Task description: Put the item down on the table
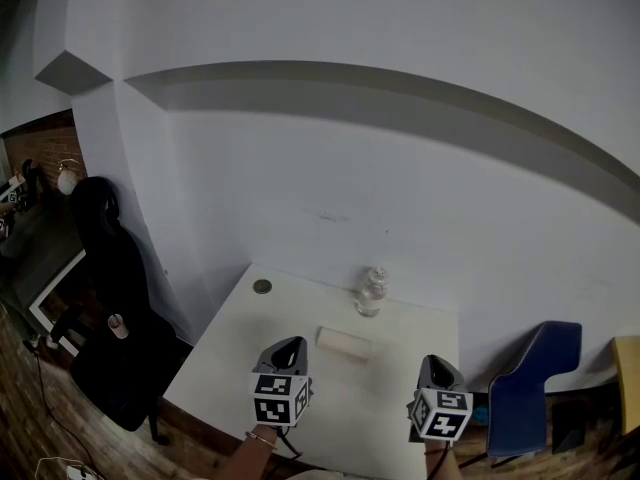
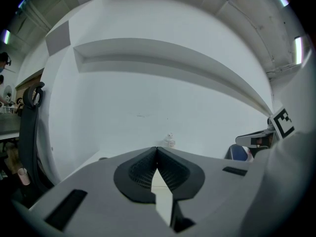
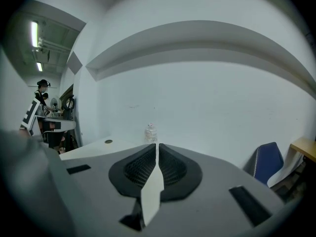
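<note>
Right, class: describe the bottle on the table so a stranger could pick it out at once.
Find the white table by the wall. Near its far edge stands the clear bottle. It is the only upright, see-through thing: the pale oblong item lies flat in front of it, and the small dark disc sits near the far left corner.

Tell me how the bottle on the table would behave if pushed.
The bottle stands upright and narrow, so a high push would likely tip it. It looks like clear, thin plastic: probably light, and it may dent under a squeeze. Round-bodied, it could roll once down, and it stands near the table's far edge.
</note>
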`<action>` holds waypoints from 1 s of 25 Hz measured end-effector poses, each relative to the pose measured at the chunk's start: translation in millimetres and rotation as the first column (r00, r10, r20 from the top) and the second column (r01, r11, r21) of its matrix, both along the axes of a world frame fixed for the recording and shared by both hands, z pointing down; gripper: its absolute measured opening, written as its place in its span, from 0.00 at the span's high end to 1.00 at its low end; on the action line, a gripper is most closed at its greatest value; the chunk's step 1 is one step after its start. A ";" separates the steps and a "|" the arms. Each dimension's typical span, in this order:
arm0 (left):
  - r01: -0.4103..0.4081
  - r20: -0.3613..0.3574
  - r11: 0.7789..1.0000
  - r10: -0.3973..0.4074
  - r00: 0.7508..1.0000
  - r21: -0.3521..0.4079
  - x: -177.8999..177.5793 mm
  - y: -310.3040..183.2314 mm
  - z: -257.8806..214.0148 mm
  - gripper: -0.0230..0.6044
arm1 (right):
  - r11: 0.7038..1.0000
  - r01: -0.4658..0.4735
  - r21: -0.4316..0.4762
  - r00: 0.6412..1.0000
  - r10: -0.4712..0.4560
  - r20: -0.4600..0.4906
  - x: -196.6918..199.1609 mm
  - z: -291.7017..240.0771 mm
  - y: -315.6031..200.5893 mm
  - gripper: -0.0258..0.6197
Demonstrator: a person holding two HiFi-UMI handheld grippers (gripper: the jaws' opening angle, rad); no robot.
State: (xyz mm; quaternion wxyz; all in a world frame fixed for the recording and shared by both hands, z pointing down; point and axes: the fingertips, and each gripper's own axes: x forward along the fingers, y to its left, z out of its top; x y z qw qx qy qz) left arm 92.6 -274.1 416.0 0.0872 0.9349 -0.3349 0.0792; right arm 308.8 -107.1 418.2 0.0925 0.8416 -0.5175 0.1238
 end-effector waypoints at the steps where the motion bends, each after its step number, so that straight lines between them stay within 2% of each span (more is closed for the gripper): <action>1: 0.000 -0.001 1.000 0.000 1.000 0.000 0.8 1.0 -0.7 0.94 | 1.000 0.004 0.007 1.000 -0.004 -0.001 -0.8 -2.0 1.2 0.89; 5: 0.001 -0.001 1.000 -0.001 1.000 -0.003 2.2 5.4 -3.2 0.94 | 0.999 0.017 0.030 1.000 -0.017 -0.017 -3.9 -13.4 5.3 0.91; 25: 0.001 0.006 1.000 -0.001 1.000 -0.019 -2.7 14.8 3.8 0.94 | 1.000 -0.028 0.012 0.999 0.027 0.029 -2.4 -5.3 22.5 0.91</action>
